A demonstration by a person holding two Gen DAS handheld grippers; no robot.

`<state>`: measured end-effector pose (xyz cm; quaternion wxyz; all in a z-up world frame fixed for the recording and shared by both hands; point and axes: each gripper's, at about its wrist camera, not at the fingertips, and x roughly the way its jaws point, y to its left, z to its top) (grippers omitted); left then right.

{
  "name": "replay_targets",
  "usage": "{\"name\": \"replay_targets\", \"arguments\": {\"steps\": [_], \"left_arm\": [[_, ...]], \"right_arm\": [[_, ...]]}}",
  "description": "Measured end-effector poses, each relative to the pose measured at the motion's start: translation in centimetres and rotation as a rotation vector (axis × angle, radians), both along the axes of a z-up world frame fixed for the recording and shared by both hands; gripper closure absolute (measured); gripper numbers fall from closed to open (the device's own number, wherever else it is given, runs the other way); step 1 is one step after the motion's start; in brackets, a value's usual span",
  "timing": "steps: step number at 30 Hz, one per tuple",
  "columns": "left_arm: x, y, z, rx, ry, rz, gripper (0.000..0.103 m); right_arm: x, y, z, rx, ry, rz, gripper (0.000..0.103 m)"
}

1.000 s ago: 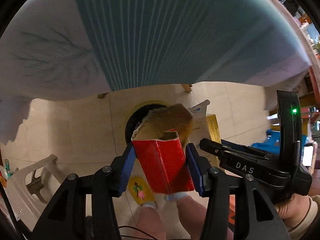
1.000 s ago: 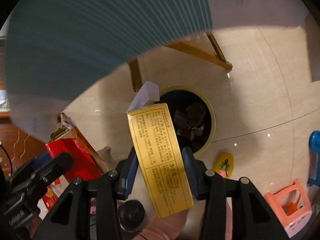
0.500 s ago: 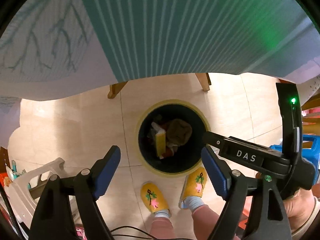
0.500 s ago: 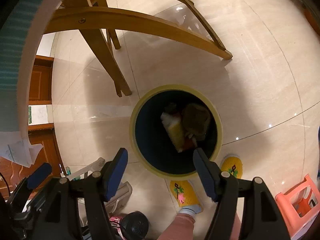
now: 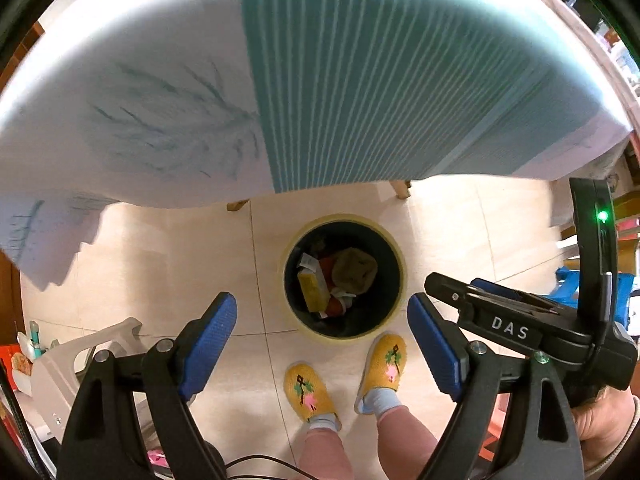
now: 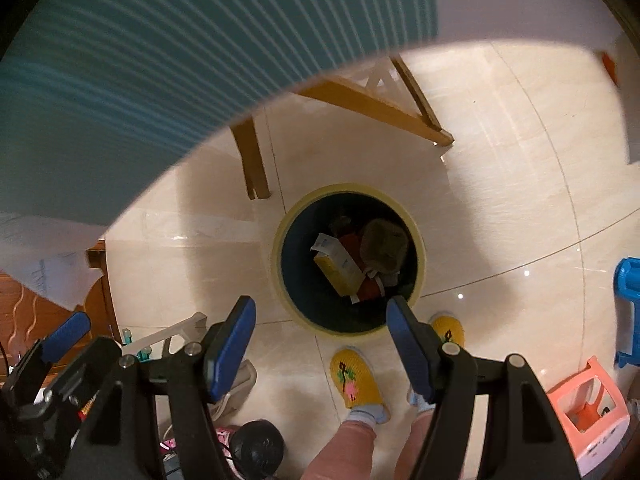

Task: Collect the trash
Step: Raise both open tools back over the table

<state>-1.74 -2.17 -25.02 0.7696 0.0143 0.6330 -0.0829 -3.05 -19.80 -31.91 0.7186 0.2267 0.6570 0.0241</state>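
Note:
A round dark bin with a yellow rim (image 5: 394,241) (image 6: 280,240) stands on the tiled floor right below both grippers. Inside lie a yellow carton (image 5: 311,293) (image 6: 336,276), a red carton (image 5: 335,306) (image 6: 370,290) and a brown crumpled piece (image 5: 356,270) (image 6: 384,246). My left gripper (image 5: 320,314) hangs open above the bin with nothing between its blue pads. My right gripper (image 6: 320,320) is open and empty too, and its black body shows at the right of the left wrist view.
A table with a teal-striped cloth (image 5: 360,80) (image 6: 160,60) overhangs the upper part of both views, with wooden legs (image 6: 252,160) beyond the bin. The person's yellow slippers (image 5: 308,392) (image 6: 356,376) stand just before the bin. A white stool (image 5: 80,360), a pink stool (image 6: 588,404) and a blue one (image 6: 628,296) stand around.
A second ago the left gripper held the red carton and the right the yellow carton. Both jaws opened and the cartons dropped into the bin. The table cloth fills more of each view than half a second ago.

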Motion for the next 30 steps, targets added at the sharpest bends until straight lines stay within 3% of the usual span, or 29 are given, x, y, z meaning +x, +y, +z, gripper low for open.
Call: {"name": "replay_targets", "arguments": {"steps": [8,18,25,30], "left_arm": [[-0.7,1.5,10.7,-0.010,-0.076,-0.029,0.017],[-0.8,4.1,24.0,-0.057,-0.271,-0.029,0.017],[0.5,6.2,29.8,-0.133,-0.346,0.001,0.017],[1.9,6.9,31.8,-0.162,-0.386,0.017,0.017]], "right_arm": [[-2.7,0.7,10.4,0.029,-0.074,0.010,0.035],[-4.3,1.9,25.6,0.001,-0.319,0.000,0.035],[-4.0,2.8,32.3,-0.047,-0.471,0.023,0.035],[-2.9,3.2,35.6,-0.084,-0.545,0.038,0.035]]}}
